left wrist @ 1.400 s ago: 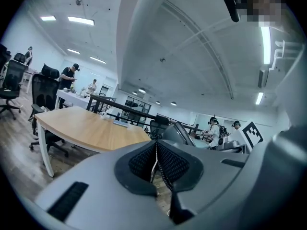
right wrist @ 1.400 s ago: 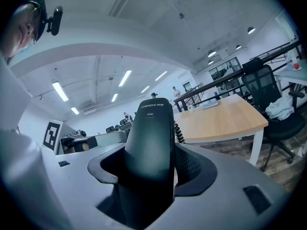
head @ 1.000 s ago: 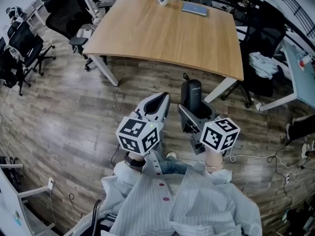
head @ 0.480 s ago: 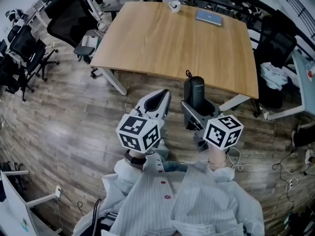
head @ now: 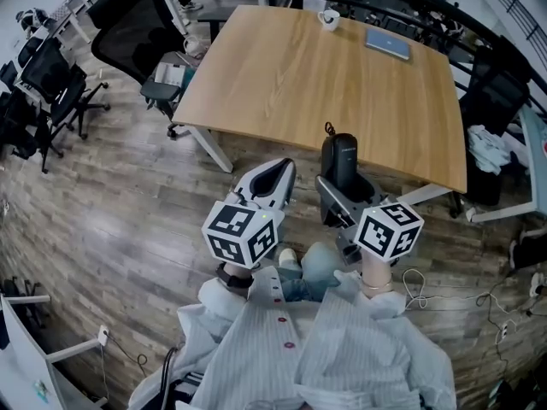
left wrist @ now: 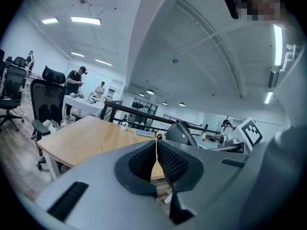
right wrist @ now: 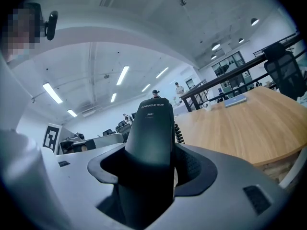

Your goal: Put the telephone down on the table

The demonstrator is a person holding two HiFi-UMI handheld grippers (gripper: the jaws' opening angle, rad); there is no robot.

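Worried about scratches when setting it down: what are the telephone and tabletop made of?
Telephone: apparently black plastic, matte with a faint sheen and small printed lettering. Table: light wood or wood-look laminate, grain lines visible, smooth satin top; which one is unclear.

Item: black plastic telephone handset [right wrist: 149,147]. White brand print near its top end reads roughly "CHINOE", followed by two Chinese characters. A smaller line beneath begins "A0"; its remaining digits are unclear. No other legible print.

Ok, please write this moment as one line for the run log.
left gripper: shut, empty | right gripper: shut on black telephone handset | handset: upright, not yet on wooden table
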